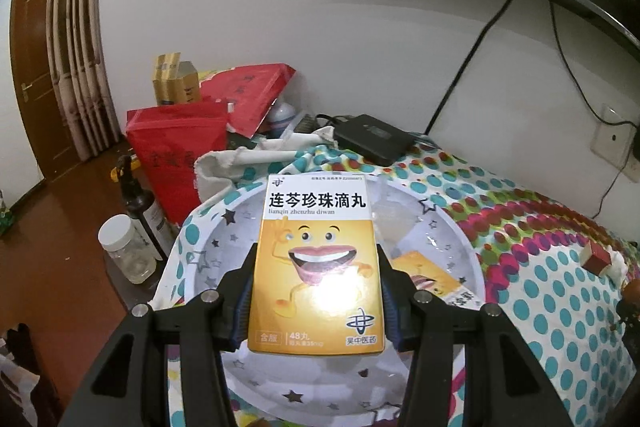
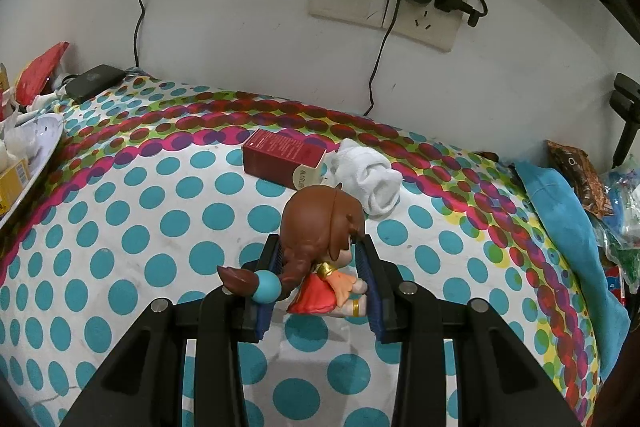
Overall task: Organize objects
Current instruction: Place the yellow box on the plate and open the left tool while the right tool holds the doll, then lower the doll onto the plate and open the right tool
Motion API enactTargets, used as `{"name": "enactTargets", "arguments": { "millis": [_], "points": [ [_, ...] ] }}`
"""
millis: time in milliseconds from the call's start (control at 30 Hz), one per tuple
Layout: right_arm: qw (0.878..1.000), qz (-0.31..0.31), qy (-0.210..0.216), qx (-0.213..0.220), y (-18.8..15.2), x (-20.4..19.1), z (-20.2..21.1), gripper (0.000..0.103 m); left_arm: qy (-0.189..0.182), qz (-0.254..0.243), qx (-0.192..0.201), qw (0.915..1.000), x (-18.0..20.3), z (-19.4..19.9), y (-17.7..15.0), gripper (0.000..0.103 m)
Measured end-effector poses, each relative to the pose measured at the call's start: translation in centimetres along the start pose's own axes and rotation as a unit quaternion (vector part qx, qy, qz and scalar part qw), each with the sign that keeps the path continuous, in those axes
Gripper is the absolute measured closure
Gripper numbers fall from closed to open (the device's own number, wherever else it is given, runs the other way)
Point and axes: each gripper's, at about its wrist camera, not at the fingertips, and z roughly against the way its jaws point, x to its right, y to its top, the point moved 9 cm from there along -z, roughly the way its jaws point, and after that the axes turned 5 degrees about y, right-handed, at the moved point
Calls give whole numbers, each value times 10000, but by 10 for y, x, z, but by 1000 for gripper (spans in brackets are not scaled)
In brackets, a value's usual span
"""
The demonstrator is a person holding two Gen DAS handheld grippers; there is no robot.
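**Medicine box over the tray, doll in the other grip**

Medicine box (image 1: pixel 316 267) sits clamped between the fingers of the left gripper (image 1: pixel 316 291), held upright with its yellow cartoon face toward the camera. It hangs just above the white star-printed tray (image 1: pixel 460 247), where a second yellow box (image 1: pixel 434 277) already lies tilted against the far side. Beyond the tray a black device (image 1: pixel 372 139) rests on the polka-dot cloth (image 1: pixel 560 287), with red bags (image 1: pixel 180 147) crowded at the table's left end.

The right gripper (image 2: pixel 320 279) has its pads against both sides of a small doll (image 2: pixel 324 247) with brown hair and a red dress — it looks gripped, though the doll may be resting on the cloth as well. Just past it lie a dark red carton (image 2: pixel 282 157) and a rolled white sock (image 2: pixel 370 179), touching each other.

The step in hand looks like placing: the box is poised for dropping into the tray. Next comes lowering it beside the other box, then opening the fingers — after which the doll needs carrying leftward toward the same tray.
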Motion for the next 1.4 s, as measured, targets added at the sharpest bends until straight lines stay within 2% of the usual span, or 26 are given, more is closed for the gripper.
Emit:
{"name": "enactTargets", "arguments": {
  "millis": [300, 433, 500, 533, 700, 867, 933, 1033, 1200, 1267, 1400],
  "points": [
    [10000, 38, 3, -26, 0, -2, -2, 68, 112, 6, -19, 9999, -7, -7, -2, 52],
    [9999, 101, -17, 18, 1, -4, 0, 68, 27, 69, -47, 10000, -8, -9, -2, 50],
    [9999, 156, 9, 13, 1, -6, 0, 68, -16, 132, -84, 9999, -10, -10, -1, 29],
    [9998, 185, 11, -7, 1, -7, -1, 68, -34, 151, -103, 9998, -10, -11, -2, 13],
    [9994, 356, 3, 30, 1, -15, 1, 68, -33, 196, -64, 9998, -14, -8, -1, 12],
    [9990, 434, 26, 111, 1, -25, 9, 68, -69, 603, 45, 9981, -41, 2, 5, 11],
    [9987, 468, 72, 172, 5, -33, 14, 68, -11, 514, 74, 9987, -51, 7, 1, 11],
    [9977, 539, 255, 313, 17, -57, 25, 68, 110, 325, -63, 9994, -61, 12, -18, 11],
    [9914, 875, 843, 478, 45, -135, 37, 68, 159, 143, -197, 9996, -69, 26, -43, 11],
    [9867, 970, 1232, 435, 53, -175, 40, 68, 179, 237, -165, 9994, -79, 32, -45, 11],
    [9762, 1169, 1792, 349, 67, -249, 44, 68, 187, 784, -174, 9966, -111, 32, -45, 11]
  ]
}}
